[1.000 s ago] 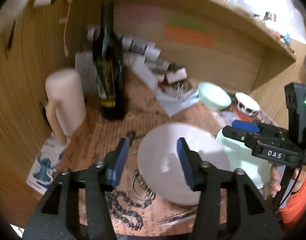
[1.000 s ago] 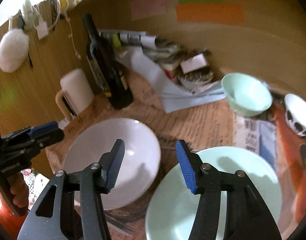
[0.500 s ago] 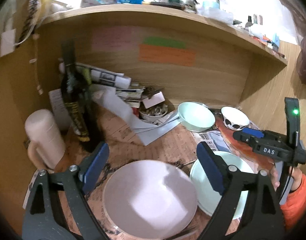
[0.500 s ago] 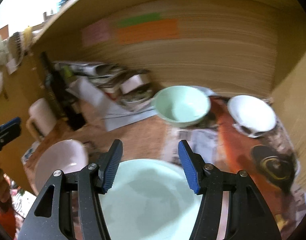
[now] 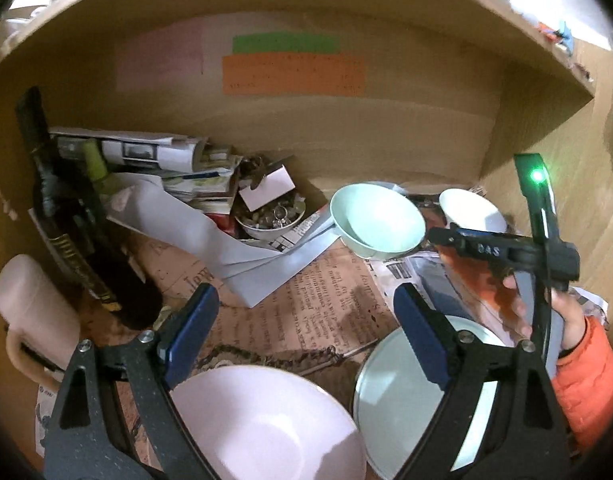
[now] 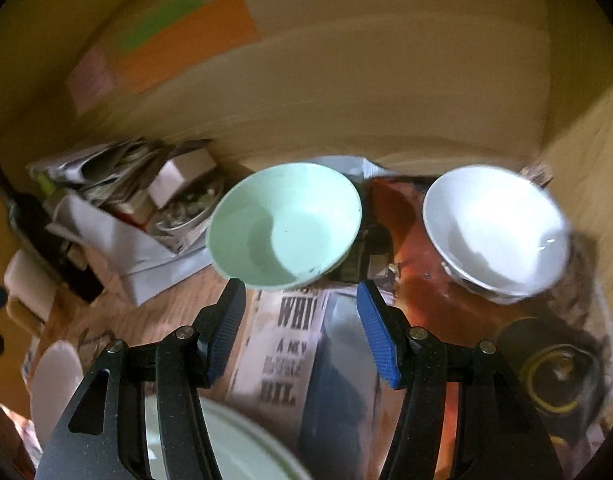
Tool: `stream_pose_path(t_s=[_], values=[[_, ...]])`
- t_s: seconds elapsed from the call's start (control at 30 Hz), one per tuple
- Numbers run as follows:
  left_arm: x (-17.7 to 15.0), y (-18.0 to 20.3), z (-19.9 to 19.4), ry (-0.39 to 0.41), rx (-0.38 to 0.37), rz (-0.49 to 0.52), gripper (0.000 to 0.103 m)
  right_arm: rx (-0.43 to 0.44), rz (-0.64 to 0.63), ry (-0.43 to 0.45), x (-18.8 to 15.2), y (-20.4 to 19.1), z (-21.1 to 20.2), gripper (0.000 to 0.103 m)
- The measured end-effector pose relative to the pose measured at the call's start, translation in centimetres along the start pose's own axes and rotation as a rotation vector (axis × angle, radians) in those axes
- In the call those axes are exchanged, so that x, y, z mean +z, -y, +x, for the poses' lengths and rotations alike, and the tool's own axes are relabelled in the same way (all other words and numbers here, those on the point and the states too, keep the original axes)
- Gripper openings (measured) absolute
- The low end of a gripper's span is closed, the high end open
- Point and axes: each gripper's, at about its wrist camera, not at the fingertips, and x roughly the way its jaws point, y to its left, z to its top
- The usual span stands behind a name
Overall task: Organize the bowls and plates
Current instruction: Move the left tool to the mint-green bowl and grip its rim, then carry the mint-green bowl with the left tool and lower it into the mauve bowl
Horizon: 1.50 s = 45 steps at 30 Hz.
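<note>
Desk [image 5: 330,300] papered with newsprint | wooden alcove wall [image 5: 406,128] behind

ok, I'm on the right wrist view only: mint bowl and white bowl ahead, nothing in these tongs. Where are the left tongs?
Observer: The left tongs have just been opening and stand wide with nothing between them, above the far rim of a pink bowl.
Operator: I only get a sliver of that bowl. What's on its right?
Observer: A mint plate lies flat on the newspaper, close beside the pink bowl. I can't tell whether their rims touch.
</note>
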Motion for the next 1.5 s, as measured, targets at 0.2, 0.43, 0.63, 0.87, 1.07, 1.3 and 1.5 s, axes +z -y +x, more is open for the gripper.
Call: stream_pose_path(t_s=[0.2,0.43,0.63,0.87,1.07,1.3,1.5], values=[[0.4,-0.1,2.7,-0.048,-0.013,-0.009,0.090,-0.013,0.034,-0.066,1.4,1.0,4.0,0.043],[0.6,-0.5,4.6,-0.075,-0.010,-0.012,0.090,0.025,0.096,-0.161,2.2,2.4,7.5,0.026],[0.7,-0.9,6.0,-0.108,-0.006,-0.026,0.090,0.039,0.068,-0.176,2.0,2.5,7.4,0.024],[1.1,-1.3,7.6,-0.155,-0.012,-0.062,0.090,0.092,-0.039,-0.211,1.3,0.4,6.1,0.024],[1.6,-1.0,9.7,-0.222,-0.001,-0.087,0.090,0.163,-0.104,-0.256,-0.2,-1.0,5.0,0.023],[1.9,-0.8,12.8,-0.320,0.000,-0.088,0.087,0.216,-0.146,-0.295,-1.4,-1.4,4.6,0.027],[2.3,-1.4,15.0,-0.410,-0.050,-0.143,0.072,0.187,-0.148,-0.254,-0.9,-1.9,4.3,0.030]])
